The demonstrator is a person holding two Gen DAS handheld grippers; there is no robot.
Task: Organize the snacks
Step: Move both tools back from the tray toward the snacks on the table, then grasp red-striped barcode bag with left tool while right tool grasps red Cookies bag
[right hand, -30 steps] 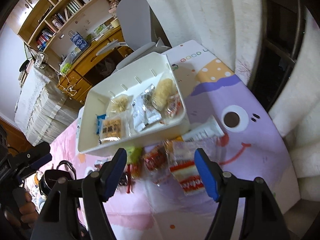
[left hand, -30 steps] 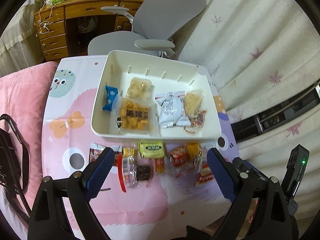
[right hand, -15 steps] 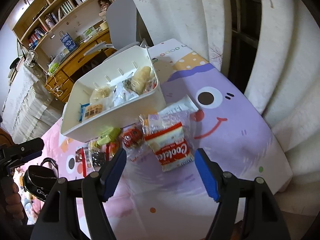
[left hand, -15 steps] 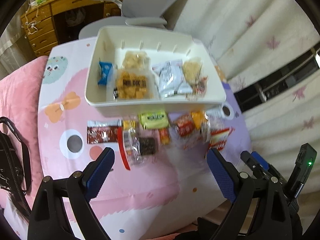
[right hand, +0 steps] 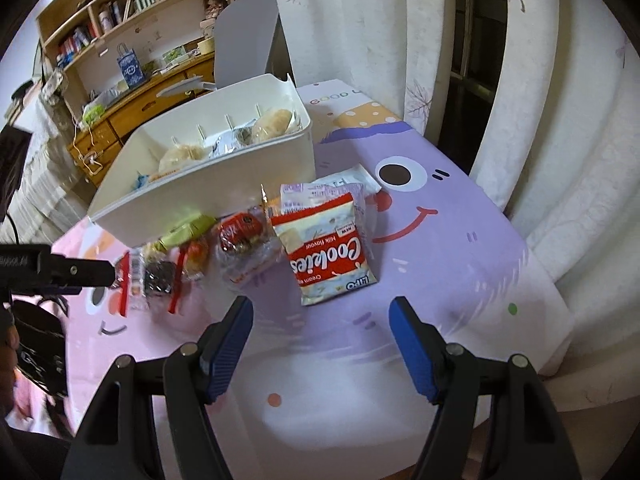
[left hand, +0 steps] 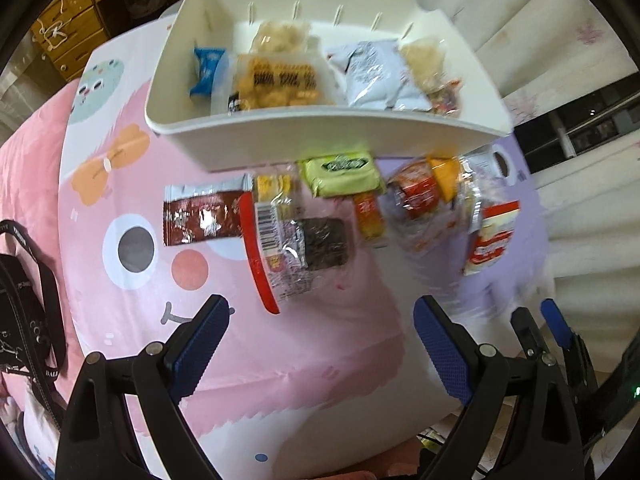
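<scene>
— Cartoon-printed cloth [left hand: 320, 344], pink on one side and purple on the other, covers the table; a wooden desk [right hand: 160, 96] with bookshelves and a grey chair [right hand: 248, 40] stand behind it, pale curtains [right hand: 540, 100] to the side.

— Where are the snacks?

— Some lie in the white bin [left hand: 328, 136]: a small blue packet [left hand: 206, 70], a clear pack of golden crackers [left hand: 276, 84], a silver pouch [left hand: 372, 74] and a pale bun in wrap [left hand: 426, 60]. The rest sit in a row on the cloth just in front of the bin's near wall: a dark red wrapper [left hand: 200, 216], a clear pack with a dark brownie and a red edge [left hand: 296, 240], a green pack [left hand: 340, 172] touching the bin wall, a small orange bar [left hand: 370, 216], a red round cake in clear wrap [left hand: 416, 196], and the Cookies milk-flavour pack [right hand: 332, 252] at the purple end.

— And the grippers?

— Left gripper [left hand: 320, 340] hovers above the pink cloth, nearest the brownie pack, its blue pads spread wide with nothing between them. Right gripper [right hand: 320, 336] hangs over the purple cloth just short of the Cookies pack, jaws also wide apart and holding nothing.
</scene>
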